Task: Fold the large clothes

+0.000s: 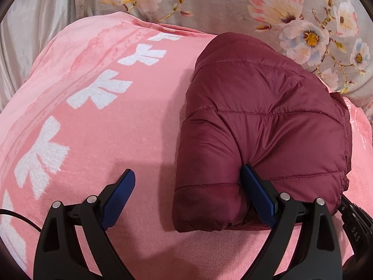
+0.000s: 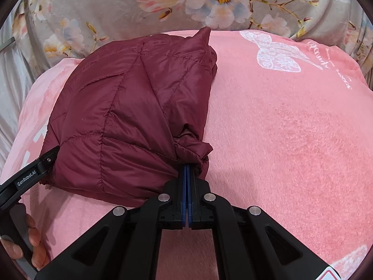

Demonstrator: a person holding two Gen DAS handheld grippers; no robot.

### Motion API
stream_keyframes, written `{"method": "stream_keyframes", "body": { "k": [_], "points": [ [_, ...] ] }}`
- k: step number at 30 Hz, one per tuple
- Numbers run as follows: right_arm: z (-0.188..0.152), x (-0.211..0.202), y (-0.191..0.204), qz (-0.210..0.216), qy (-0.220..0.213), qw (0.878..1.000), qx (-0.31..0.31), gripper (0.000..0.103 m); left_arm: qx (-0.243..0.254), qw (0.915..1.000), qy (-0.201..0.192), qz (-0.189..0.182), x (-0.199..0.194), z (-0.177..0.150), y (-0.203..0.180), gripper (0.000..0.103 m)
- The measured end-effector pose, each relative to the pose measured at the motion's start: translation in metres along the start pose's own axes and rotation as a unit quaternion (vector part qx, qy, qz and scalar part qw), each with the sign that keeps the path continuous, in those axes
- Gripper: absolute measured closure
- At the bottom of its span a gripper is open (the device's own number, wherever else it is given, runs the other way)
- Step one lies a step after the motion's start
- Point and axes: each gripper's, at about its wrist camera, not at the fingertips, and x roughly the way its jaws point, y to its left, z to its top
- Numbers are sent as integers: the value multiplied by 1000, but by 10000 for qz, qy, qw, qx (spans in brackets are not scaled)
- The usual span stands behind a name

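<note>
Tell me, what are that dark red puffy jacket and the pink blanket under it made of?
The maroon quilted puffer jacket looks like thin nylon or polyester: faint sheen, stitched padded panels. The pink blanket with white bow prints seems plush fleece: matte, fuzzy nap.

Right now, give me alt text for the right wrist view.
The right gripper is shut on a bunched edge of the folded maroon puffer jacket, which lies on a pink blanket. The left gripper touches the jacket's left edge; floral bedding lies behind.
</note>
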Motion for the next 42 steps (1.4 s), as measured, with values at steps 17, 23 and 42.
{"method": "stream_keyframes", "body": {
  "k": [17,23,42],
  "points": [
    [1,2,16,-505,38,9981,-364,103,113,9995,-23,293,2,0,-6,6],
    [-6,-26,0,-176,-216,9996,-2,87,-2,9980,-373,503,-28,-9,0,6],
    [-144,-231,-2,-102,-1277,9887,-774,16,579,9929,-820,639,-259,-158,-9,5]
  ]
}}
